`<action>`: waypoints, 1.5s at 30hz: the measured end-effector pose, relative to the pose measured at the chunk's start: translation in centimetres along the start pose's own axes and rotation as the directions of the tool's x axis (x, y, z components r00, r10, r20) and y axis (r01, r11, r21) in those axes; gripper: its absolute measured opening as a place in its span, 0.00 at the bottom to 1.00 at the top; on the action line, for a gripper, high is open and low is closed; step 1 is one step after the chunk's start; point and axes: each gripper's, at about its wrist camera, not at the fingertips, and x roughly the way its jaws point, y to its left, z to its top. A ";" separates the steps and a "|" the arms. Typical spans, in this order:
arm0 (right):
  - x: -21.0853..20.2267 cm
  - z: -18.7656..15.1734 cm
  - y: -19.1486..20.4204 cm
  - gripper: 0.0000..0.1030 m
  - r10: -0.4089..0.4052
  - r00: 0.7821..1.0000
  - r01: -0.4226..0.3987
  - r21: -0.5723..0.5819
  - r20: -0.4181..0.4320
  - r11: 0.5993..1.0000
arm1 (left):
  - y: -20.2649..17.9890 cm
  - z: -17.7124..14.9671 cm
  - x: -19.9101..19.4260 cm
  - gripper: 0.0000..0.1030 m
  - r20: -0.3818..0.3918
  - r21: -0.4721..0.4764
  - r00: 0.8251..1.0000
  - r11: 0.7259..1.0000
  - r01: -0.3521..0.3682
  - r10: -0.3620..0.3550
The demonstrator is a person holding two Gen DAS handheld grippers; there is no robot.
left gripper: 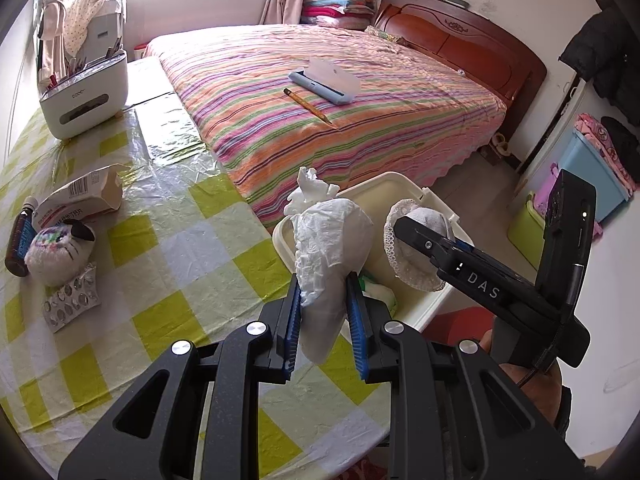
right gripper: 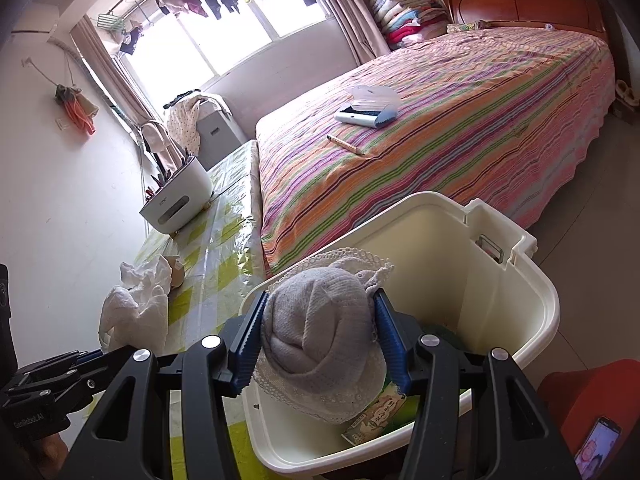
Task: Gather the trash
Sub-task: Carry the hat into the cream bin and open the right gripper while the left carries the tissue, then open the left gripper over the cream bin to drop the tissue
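My left gripper (left gripper: 324,300) is shut on a wad of white tissue (left gripper: 328,248), held above the table edge beside the cream trash bin (left gripper: 404,184). My right gripper (right gripper: 320,320) is shut on a rolled grey sock with a lace trim (right gripper: 316,336), held over the open bin (right gripper: 520,272). The sock (left gripper: 416,248) and right gripper also show in the left wrist view, above the bin. The tissue wad (right gripper: 136,312) shows at the left of the right wrist view. A green packet (right gripper: 376,416) lies inside the bin.
On the green-checked tablecloth (left gripper: 160,280) lie a blister pack (left gripper: 72,300), a plush cat toy (left gripper: 56,252), a brown bottle (left gripper: 20,240), a medicine box (left gripper: 80,200) and a white organiser (left gripper: 84,92). A striped bed (left gripper: 320,112) holds a pencil and a blue case.
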 end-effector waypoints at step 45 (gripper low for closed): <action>-2.2 0.9 -2.3 0.59 0.024 0.993 -0.041 0.139 0.118 0.989 | -0.8 0.0 2.0 0.70 0.006 -0.013 0.999 0.999 -0.032 0.032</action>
